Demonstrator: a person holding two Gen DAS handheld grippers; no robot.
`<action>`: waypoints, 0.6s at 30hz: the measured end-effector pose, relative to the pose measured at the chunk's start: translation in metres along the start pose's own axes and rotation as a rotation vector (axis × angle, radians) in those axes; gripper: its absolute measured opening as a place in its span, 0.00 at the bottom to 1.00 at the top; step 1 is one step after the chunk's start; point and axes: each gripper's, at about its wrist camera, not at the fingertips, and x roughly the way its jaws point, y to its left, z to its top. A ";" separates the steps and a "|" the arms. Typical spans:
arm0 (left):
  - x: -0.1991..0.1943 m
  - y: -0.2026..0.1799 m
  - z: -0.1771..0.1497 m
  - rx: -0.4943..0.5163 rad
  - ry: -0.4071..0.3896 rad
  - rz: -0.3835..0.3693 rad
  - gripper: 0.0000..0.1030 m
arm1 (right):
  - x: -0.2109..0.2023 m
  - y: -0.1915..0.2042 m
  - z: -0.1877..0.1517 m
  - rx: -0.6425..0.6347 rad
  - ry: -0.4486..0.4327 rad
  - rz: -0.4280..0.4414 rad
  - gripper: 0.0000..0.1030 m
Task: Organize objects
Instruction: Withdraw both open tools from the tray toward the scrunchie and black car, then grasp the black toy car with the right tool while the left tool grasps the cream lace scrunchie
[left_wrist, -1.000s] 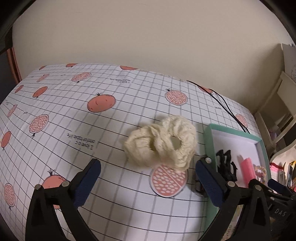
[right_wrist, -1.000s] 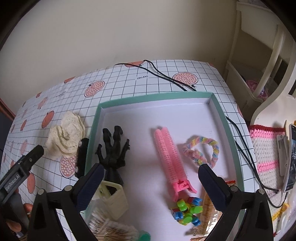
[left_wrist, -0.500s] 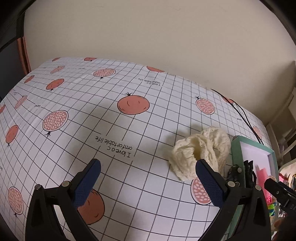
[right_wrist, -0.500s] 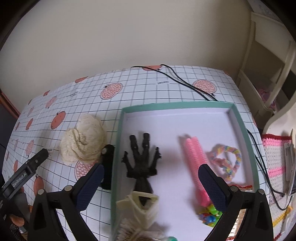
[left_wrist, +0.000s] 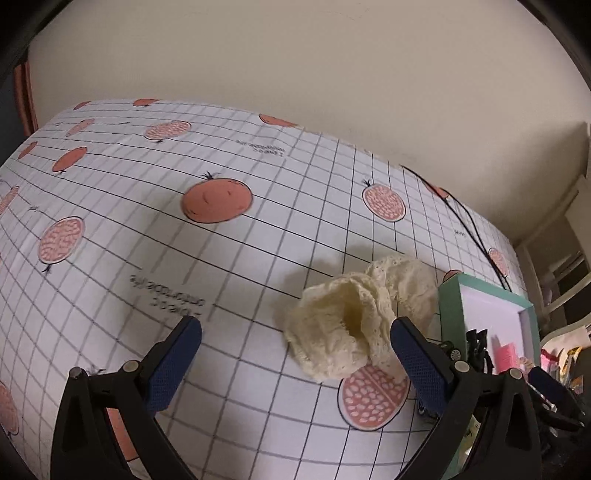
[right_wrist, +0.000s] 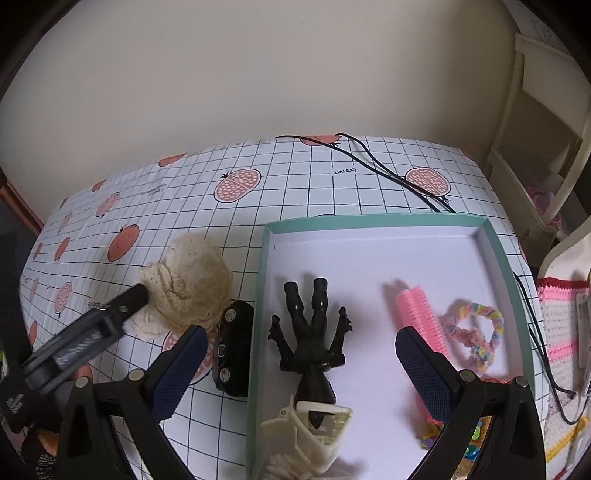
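Pomegranate-print tablecloth (left_wrist: 229, 280) bears cream scrunchie (left_wrist: 354, 325) beside teal tray (right_wrist: 369, 220).

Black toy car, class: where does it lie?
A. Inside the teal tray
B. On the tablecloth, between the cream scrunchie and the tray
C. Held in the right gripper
B: the black toy car lies on the tablecloth between cream scrunchie and teal tray.

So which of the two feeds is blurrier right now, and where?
Left wrist view: motion smear on the tablecloth lettering; cream scrunchie fairly sharp. Right wrist view: left gripper is streaked with blur, the tray and black figure are crisp; both show fisheye curvature.
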 end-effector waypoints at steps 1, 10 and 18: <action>0.004 -0.002 0.000 -0.002 0.005 -0.003 0.99 | 0.001 0.000 0.000 -0.003 -0.001 -0.004 1.00; 0.028 -0.001 0.004 -0.067 0.050 -0.045 0.99 | 0.010 -0.003 0.001 0.000 0.004 -0.023 1.00; 0.035 -0.019 0.004 0.011 0.051 0.024 0.99 | 0.012 -0.001 0.000 -0.014 0.009 -0.023 1.00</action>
